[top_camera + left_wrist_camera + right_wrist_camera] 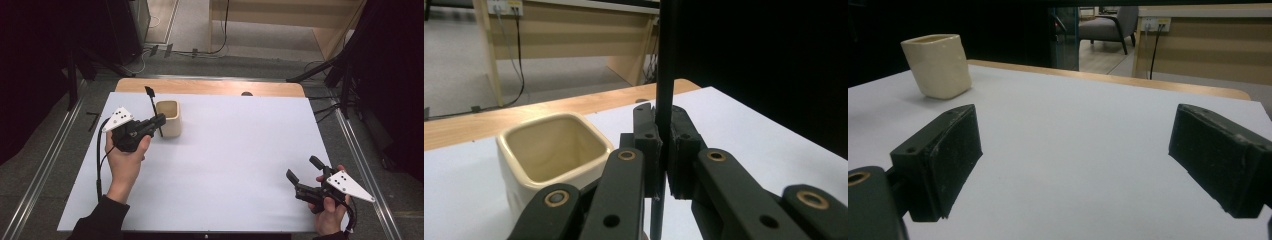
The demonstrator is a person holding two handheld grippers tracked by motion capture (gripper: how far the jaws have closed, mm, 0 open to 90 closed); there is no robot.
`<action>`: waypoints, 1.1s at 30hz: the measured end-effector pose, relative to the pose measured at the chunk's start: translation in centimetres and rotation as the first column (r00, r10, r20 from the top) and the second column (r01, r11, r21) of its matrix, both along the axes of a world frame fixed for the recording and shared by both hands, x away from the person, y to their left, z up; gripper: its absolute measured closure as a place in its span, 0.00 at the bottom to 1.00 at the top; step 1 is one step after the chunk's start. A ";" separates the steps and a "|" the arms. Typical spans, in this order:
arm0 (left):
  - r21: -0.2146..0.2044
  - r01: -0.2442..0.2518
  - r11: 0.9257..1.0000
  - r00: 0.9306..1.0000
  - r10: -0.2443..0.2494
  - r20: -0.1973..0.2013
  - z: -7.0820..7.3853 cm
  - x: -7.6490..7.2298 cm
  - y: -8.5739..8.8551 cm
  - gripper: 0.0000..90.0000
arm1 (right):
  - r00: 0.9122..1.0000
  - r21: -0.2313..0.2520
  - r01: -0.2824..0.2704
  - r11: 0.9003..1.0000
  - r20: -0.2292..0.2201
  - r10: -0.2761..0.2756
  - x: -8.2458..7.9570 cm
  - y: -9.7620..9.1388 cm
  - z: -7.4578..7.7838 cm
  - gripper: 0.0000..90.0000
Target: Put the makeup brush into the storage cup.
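A cream square cup [168, 118] stands on the white table [240, 160] at the back left. Just left of it, my left gripper [159, 121] is shut on a thin black stick [154, 109] that stands nearly upright, with a small flat head at its top. In the left gripper view the stick [666, 60] runs straight up between the closed pads of the gripper [665, 127], and the cup [549, 150] sits close by at the left. My right gripper [303, 168] hovers open at the table's front right. Nothing lies between its fingers [1075, 165], and the cup [938, 65] shows far off.
A strip of bare wood [210, 87] runs along the table's back edge. Metal rails [45, 160] flank the table on both sides. Cables and stand legs [320, 75] lie on the floor behind, below a wooden bench [300, 20].
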State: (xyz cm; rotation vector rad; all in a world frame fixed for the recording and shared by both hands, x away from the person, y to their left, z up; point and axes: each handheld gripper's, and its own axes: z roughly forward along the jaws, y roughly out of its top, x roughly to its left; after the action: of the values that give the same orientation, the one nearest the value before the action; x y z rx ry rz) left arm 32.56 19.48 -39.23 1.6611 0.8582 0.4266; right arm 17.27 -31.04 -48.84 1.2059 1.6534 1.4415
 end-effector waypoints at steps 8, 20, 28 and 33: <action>0.003 -0.045 0.999 0.999 0.045 0.028 0.7 1.9 -0.1 0.96 | 1.000 0.004 -0.001 1.000 -0.010 0.001 0.1 0.2 -0.1 0.09; 0.006 -0.080 0.997 0.995 0.080 0.054 1.6 4.2 -0.5 0.96 | 1.000 0.006 0.000 1.000 -0.009 0.000 0.2 0.2 -0.1 0.13; -0.001 -0.104 0.995 0.993 0.104 0.058 1.3 5.5 -0.3 0.96 | 1.000 0.005 0.004 1.000 -0.010 -0.004 0.2 0.1 -0.2 0.14; -0.008 -0.126 0.992 0.991 0.126 0.053 0.6 6.5 -0.1 0.96 | 1.000 0.001 0.005 1.000 -0.012 -0.005 0.2 0.2 -0.2 0.14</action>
State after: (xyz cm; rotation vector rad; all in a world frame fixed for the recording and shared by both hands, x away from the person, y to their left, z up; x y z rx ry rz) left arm 39.06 19.40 -38.64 1.5898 0.9265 0.5532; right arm 17.51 -30.86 -49.05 1.2203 1.6573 1.4350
